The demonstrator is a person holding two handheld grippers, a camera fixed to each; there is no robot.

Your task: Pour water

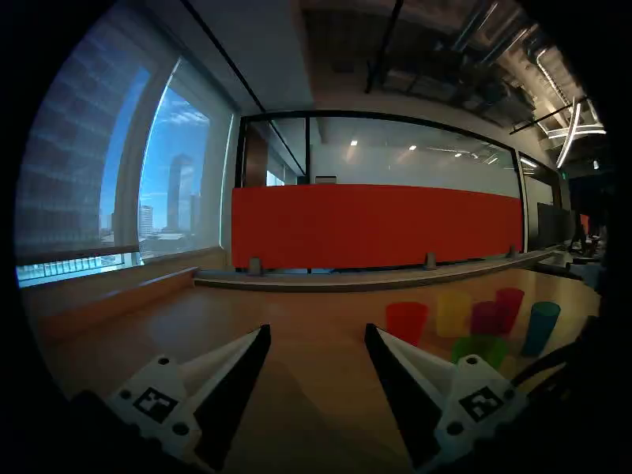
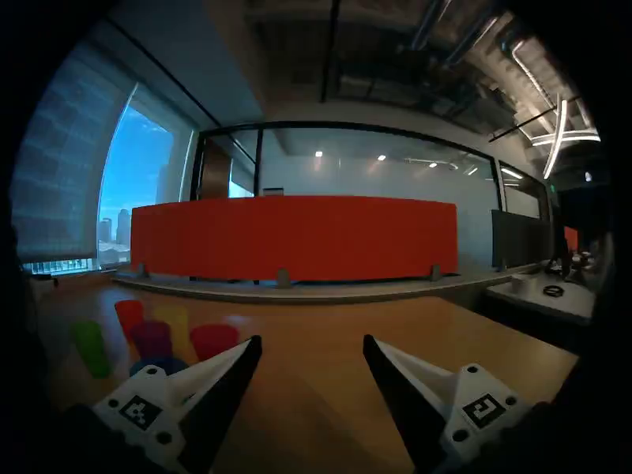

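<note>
Both spread wide, empty: left gripper (image 1: 317,329), right gripper (image 2: 312,340) (cups (image 1: 407,320) nearby).

Six coloured cups (image 1: 407,320) stand on one table (image 1: 316,379).

In the left gripper view the wooden table (image 1: 316,316) lies bare ahead and leftward. A cluster of coloured cups (image 1: 484,317) crowds its right; a red partition (image 1: 379,225) walls the far edge.
</note>
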